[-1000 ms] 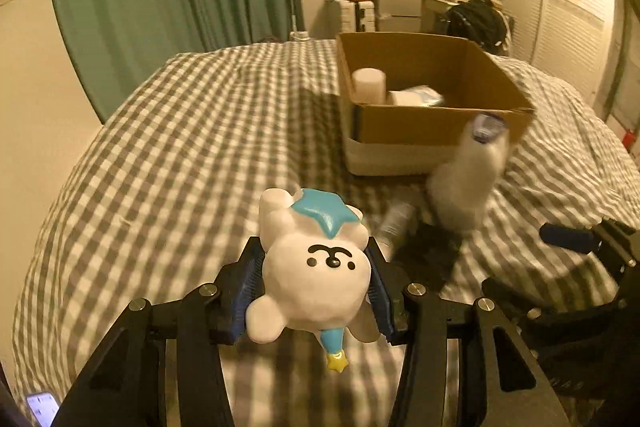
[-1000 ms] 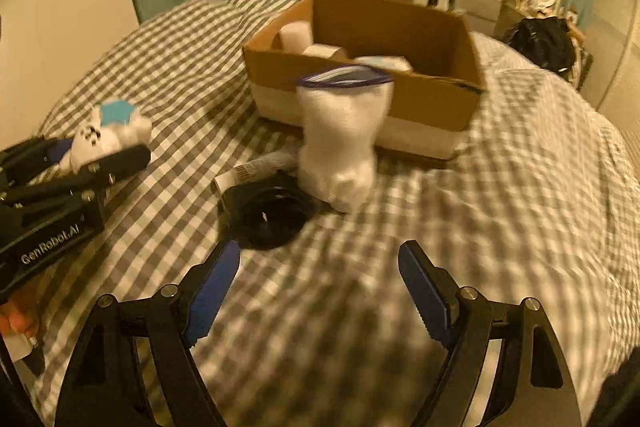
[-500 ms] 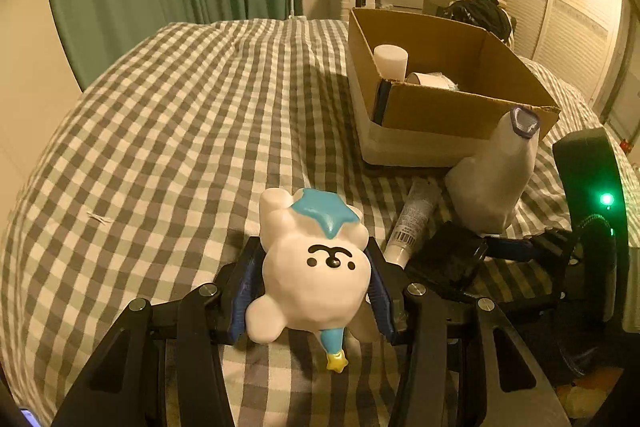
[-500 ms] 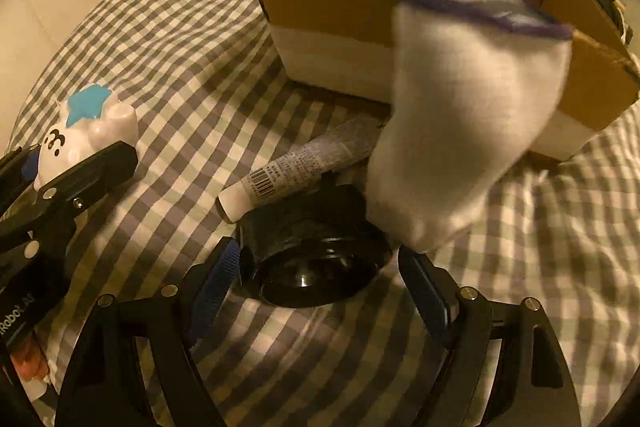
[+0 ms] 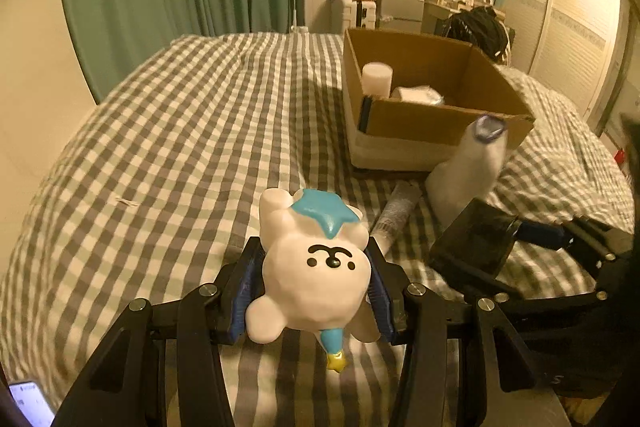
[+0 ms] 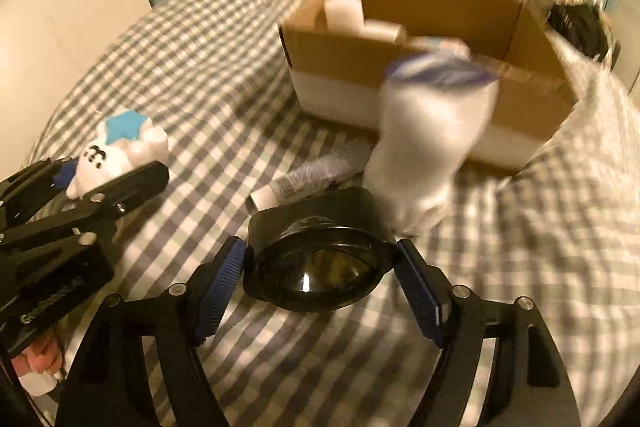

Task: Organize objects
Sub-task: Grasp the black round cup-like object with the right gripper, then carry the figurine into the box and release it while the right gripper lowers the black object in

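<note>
My left gripper was clamped on the white bear toy, holding it face-up above the checked bed. My right gripper sat around the black round container, its blue pads just beside or perhaps touching the sides; through the blur I could not tell whether it gripped. A white sock stood against the cardboard box, with a tube lying beside it.

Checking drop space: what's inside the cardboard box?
Inside the box: a white cylinder upright in the near-left corner, and a pale bundle beside it. The front wall hides the floor and whatever lies low behind it.
</note>
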A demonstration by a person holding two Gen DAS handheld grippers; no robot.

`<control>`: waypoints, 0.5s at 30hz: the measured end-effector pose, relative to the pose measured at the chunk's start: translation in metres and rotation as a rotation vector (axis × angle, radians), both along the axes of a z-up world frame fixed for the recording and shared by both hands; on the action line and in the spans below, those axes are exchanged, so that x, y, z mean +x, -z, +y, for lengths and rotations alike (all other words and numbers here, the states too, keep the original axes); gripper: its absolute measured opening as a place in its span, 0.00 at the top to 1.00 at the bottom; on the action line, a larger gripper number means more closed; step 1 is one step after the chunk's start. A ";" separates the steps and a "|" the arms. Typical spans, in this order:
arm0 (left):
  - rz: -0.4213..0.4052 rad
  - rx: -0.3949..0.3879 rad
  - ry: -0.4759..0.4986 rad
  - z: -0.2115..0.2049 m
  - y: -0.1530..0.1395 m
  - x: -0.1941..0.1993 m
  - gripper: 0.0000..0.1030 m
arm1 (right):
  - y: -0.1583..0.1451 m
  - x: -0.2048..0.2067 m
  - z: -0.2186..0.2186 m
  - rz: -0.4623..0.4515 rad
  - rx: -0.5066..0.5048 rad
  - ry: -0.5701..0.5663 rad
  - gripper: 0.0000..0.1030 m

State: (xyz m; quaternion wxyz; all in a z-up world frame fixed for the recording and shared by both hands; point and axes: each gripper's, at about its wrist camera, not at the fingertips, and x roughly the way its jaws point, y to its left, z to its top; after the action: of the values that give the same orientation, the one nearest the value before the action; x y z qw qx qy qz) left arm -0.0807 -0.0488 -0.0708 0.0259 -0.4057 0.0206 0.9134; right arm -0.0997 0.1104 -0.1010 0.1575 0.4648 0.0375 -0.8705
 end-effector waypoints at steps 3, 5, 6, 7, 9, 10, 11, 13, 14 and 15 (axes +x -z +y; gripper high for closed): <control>0.036 0.000 0.008 0.003 -0.016 0.012 0.51 | -0.023 0.015 0.003 0.068 0.021 -0.002 0.26; 0.062 0.003 0.010 0.004 -0.027 0.017 0.51 | -0.041 0.024 0.005 0.113 0.033 0.001 0.26; 0.077 0.005 0.013 0.005 -0.035 0.020 0.51 | -0.051 0.027 0.006 0.138 0.039 0.004 0.26; 0.089 0.008 0.017 0.006 -0.040 0.023 0.51 | -0.060 0.029 0.007 0.159 0.040 0.007 0.26; 0.116 0.012 0.026 0.010 -0.053 0.028 0.51 | -0.076 0.038 0.013 0.196 0.038 0.012 0.26; 0.125 0.014 0.032 0.011 -0.059 0.029 0.51 | -0.087 0.043 0.016 0.220 0.040 0.015 0.26; 0.137 0.014 0.041 0.014 -0.066 0.031 0.51 | -0.093 0.043 0.015 0.238 0.042 0.018 0.26; 0.153 0.015 0.053 0.019 -0.076 0.031 0.51 | -0.109 0.047 0.018 0.279 0.047 0.024 0.26; 0.161 0.018 0.062 0.023 -0.082 0.029 0.51 | -0.118 0.050 0.021 0.302 0.048 0.027 0.26; 0.167 0.020 0.068 0.026 -0.087 0.027 0.51 | -0.127 0.051 0.022 0.322 0.049 0.030 0.26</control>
State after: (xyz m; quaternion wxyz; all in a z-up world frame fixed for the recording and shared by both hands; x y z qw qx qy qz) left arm -0.0540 -0.0229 0.0160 0.0590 -0.3269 0.0271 0.9428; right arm -0.0486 0.1328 0.0257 0.1252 0.3236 0.0764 -0.9348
